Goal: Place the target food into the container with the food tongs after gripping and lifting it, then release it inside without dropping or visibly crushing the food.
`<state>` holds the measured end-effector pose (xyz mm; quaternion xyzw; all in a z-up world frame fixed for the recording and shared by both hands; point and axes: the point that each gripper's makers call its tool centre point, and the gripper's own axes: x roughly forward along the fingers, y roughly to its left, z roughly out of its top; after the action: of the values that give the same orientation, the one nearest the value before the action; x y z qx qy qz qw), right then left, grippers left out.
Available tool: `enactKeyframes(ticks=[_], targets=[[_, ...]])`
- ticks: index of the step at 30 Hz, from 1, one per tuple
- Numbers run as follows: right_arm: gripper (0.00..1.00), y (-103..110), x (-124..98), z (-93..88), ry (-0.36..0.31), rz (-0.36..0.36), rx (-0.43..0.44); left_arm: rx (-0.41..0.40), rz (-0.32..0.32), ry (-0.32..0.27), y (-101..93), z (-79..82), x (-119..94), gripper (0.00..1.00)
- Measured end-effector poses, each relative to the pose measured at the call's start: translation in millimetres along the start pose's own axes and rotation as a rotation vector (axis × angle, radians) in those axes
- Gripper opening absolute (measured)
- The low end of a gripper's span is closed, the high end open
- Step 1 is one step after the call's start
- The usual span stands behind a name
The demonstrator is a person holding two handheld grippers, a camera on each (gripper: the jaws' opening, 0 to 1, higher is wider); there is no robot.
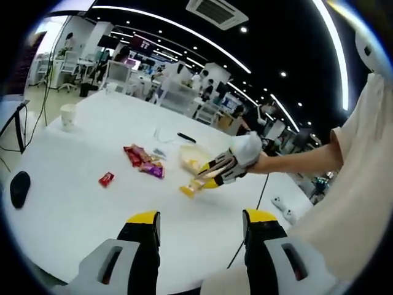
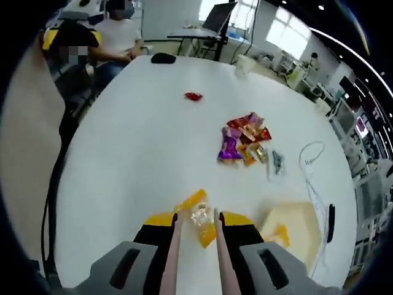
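Yellow crinkly plastic snack packet [image 2: 198, 216] lies on the white counter [image 2: 141, 147] between the pink tongs [image 2: 195, 228] — tips bracketing it, whether pinching cannot be told. Judged light, slippery, crushable; grip mid-body, gently. Pale translucent container [image 2: 295, 228] sits just right — left gripper [image 1: 202, 230] spread, idle.

The left gripper [image 1: 201, 230] is held up over the desk [image 1: 73, 203], and its two fingers [image 1: 144, 236] are wide apart with nothing between them. The right gripper [image 1: 212, 171] reaches out on a long, straight arm [image 1: 301, 158]. In the right gripper view its fingers [image 2: 161, 228] squeeze the tongs [image 2: 195, 258].
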<state>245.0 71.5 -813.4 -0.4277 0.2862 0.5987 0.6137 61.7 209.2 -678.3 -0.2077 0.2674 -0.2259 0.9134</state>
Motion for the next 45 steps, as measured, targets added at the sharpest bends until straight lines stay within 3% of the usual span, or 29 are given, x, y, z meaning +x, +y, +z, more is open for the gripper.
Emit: enactKeyframes(ticks=[4, 9, 19, 29, 34, 37, 40, 45], targets=[[0.27, 0, 5, -4.7, 0.046, 0.003, -0.098, -0.012, 0.007, -0.003, 0.8, -2.6, -2, 0.54], [0.27, 2, 14, -4.7, 0.064, 0.021, -0.142, -0.016, 0.013, -0.001, 1.7, -3.8, -2, 0.53], [0.28, -9, 21, -2.3, 0.075, 0.014, -0.125, -0.019, 0.017, -0.002, 2.6, -2.9, -2, 0.53], [0.28, -17, 27, 4.4, 0.097, -0.016, -0.245, -0.025, 0.022, -0.005, 4.6, -2.5, -5, 0.53], [0.27, -16, 33, 4.6, 0.099, -0.014, -0.199, -0.028, 0.029, -0.009, 6.4, -1.4, -7, 0.53], [0.25, -20, 33, 1.6, 0.103, -0.046, -0.155, -0.028, 0.028, -0.009, 6.2, -1.6, -7, 0.53], [0.24, -26, 31, 0.0, 0.091, -0.078, -0.052, -0.034, 0.03, -0.012, 6.7, -2.0, -7, 0.53], [0.22, -28, 23, 0.4, 0.066, -0.109, -0.002, -0.032, 0.021, -0.013, 5.2, -1.1, -5, 0.53]])
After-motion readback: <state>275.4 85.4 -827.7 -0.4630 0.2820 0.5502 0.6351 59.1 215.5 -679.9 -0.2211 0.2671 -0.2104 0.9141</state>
